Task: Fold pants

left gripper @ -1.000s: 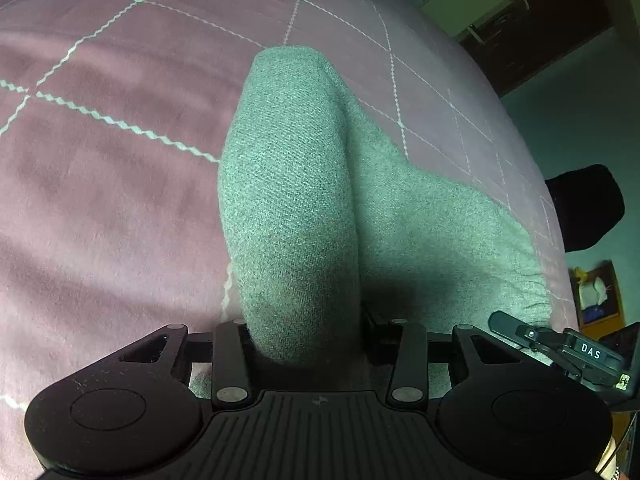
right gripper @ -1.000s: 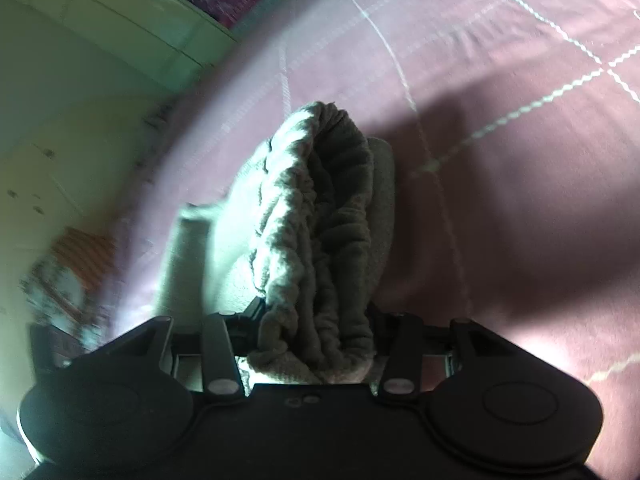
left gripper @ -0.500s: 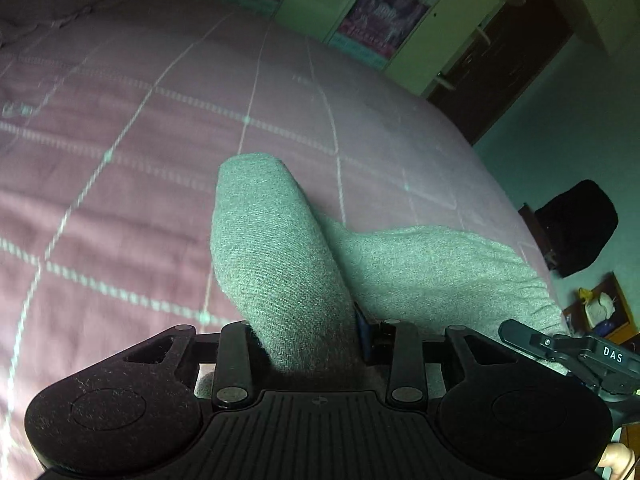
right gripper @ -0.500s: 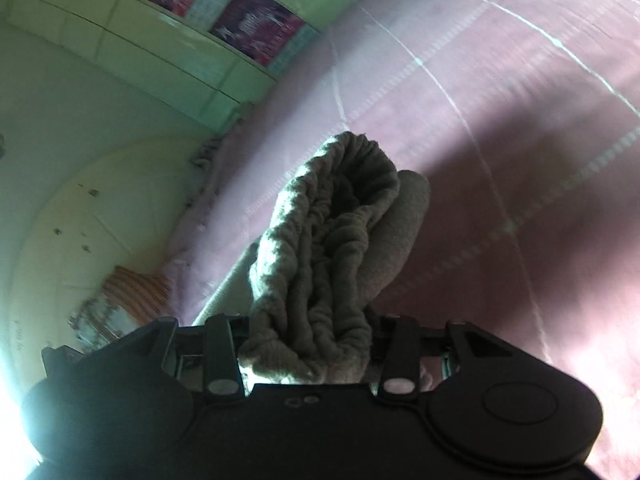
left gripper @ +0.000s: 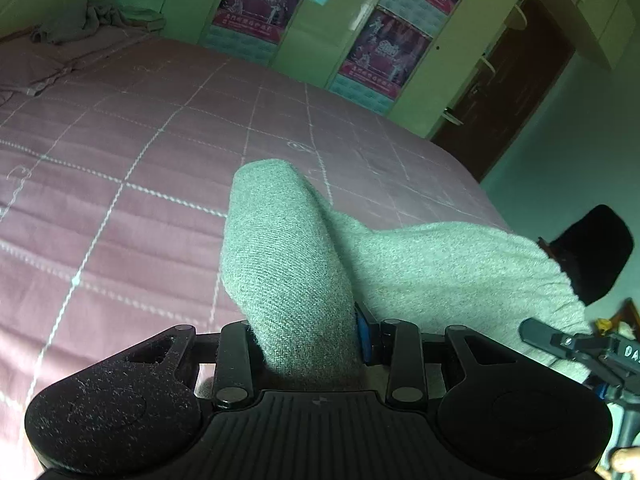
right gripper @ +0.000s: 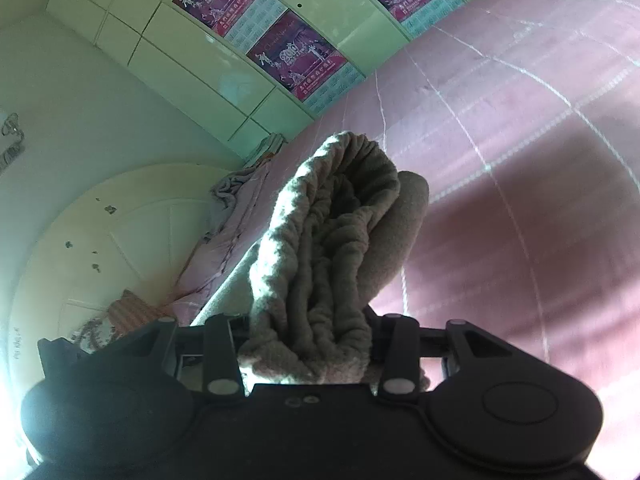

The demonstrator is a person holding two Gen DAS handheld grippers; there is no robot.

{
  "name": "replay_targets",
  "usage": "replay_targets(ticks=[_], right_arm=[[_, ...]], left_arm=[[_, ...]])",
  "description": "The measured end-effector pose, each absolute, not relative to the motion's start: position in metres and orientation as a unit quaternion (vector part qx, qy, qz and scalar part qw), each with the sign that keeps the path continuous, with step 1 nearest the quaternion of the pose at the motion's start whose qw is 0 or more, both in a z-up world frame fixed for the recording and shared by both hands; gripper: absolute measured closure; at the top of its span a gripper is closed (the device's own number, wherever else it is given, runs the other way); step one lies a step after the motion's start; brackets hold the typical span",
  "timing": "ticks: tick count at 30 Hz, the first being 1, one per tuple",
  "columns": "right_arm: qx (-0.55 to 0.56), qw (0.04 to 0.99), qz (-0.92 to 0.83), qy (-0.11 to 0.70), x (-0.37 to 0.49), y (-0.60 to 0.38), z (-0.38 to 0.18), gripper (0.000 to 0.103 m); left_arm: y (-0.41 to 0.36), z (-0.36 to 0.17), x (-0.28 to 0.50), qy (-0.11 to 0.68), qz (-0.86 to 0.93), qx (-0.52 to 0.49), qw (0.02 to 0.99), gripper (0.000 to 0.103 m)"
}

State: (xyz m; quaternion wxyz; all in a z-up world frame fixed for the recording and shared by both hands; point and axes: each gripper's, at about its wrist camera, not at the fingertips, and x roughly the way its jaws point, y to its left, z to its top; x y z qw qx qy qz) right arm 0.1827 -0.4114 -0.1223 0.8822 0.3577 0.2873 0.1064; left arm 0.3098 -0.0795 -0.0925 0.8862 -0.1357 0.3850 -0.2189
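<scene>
The grey knit pants (left gripper: 288,264) are held up above the pink bed. My left gripper (left gripper: 308,340) is shut on a smooth fold of the pants, which bulges up between the jaws and hides the fingertips. The rest of the cloth stretches to the right (left gripper: 460,268) toward the other gripper's body (left gripper: 580,348). In the right wrist view my right gripper (right gripper: 308,340) is shut on the gathered elastic waistband (right gripper: 320,248), bunched in ridges between the jaws.
The pink quilted bedspread (left gripper: 140,184) with white grid lines lies below and ahead. A green wardrobe with posters (left gripper: 384,48) stands behind the bed, a brown door (left gripper: 504,88) at right. A crumpled blanket (left gripper: 88,20) lies at the far left. A black chair back (left gripper: 596,252) is at right.
Both grippers have lifted and tilted up with the pants; the wardrobe and walls have come into view. The grips on the cloth are unchanged.
</scene>
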Motion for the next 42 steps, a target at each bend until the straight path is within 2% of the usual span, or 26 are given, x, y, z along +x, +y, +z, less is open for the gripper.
replay_targets(ticks=[12, 15, 16, 17, 19, 21, 27, 30, 33, 36, 38, 40, 42], right_arm=[[0.336, 0.878, 0.068, 0.335, 0.228, -0.422, -0.163, 0.060], [0.337, 0.868, 0.045, 0.362, 0.225, -0.424, -0.185, 0.056], [0.336, 0.866, 0.037, 0.370, 0.224, -0.425, -0.192, 0.054], [0.335, 0.863, 0.029, 0.377, 0.219, -0.425, -0.199, 0.049], [0.330, 0.862, 0.009, 0.385, 0.212, -0.425, -0.210, 0.040], [0.319, 0.863, -0.015, 0.391, 0.204, -0.425, -0.213, 0.033], [0.248, 0.903, -0.064, 0.345, 0.178, -0.415, -0.173, 0.031], [0.210, 0.926, -0.055, 0.310, 0.166, -0.394, -0.146, 0.043], [0.163, 0.936, -0.025, 0.312, 0.164, -0.361, -0.137, 0.059], [0.131, 0.929, -0.015, 0.345, 0.160, -0.340, -0.150, 0.063], [0.124, 0.916, -0.037, 0.379, 0.166, -0.341, -0.166, 0.073], [0.120, 0.909, -0.058, 0.394, 0.170, -0.342, -0.176, 0.079], [0.134, 0.905, -0.059, 0.398, 0.171, -0.345, -0.175, 0.079]], left_arm=[[-0.117, -0.149, 0.334, 0.426, -0.171, -0.052, 0.887, 0.067], [-0.122, -0.173, 0.334, 0.462, -0.154, -0.025, 0.873, 0.055], [-0.121, -0.179, 0.334, 0.470, -0.145, -0.024, 0.870, 0.042], [-0.119, -0.183, 0.334, 0.476, -0.136, -0.027, 0.869, 0.033], [-0.116, -0.185, 0.333, 0.480, -0.129, -0.027, 0.867, 0.023], [-0.116, -0.179, 0.330, 0.479, -0.127, -0.015, 0.869, 0.022], [-0.111, -0.140, 0.304, 0.402, -0.114, 0.001, 0.909, 0.022], [-0.125, -0.138, 0.297, 0.412, -0.147, 0.020, 0.899, 0.021], [-0.140, -0.155, 0.290, 0.442, -0.152, 0.035, 0.883, 0.021], [-0.147, -0.170, 0.283, 0.452, -0.146, 0.058, 0.878, 0.020], [-0.146, -0.172, 0.282, 0.454, -0.147, 0.054, 0.877, 0.014], [-0.146, -0.170, 0.282, 0.456, -0.143, 0.052, 0.877, 0.014], [-0.146, -0.169, 0.283, 0.460, -0.139, 0.051, 0.875, 0.014]])
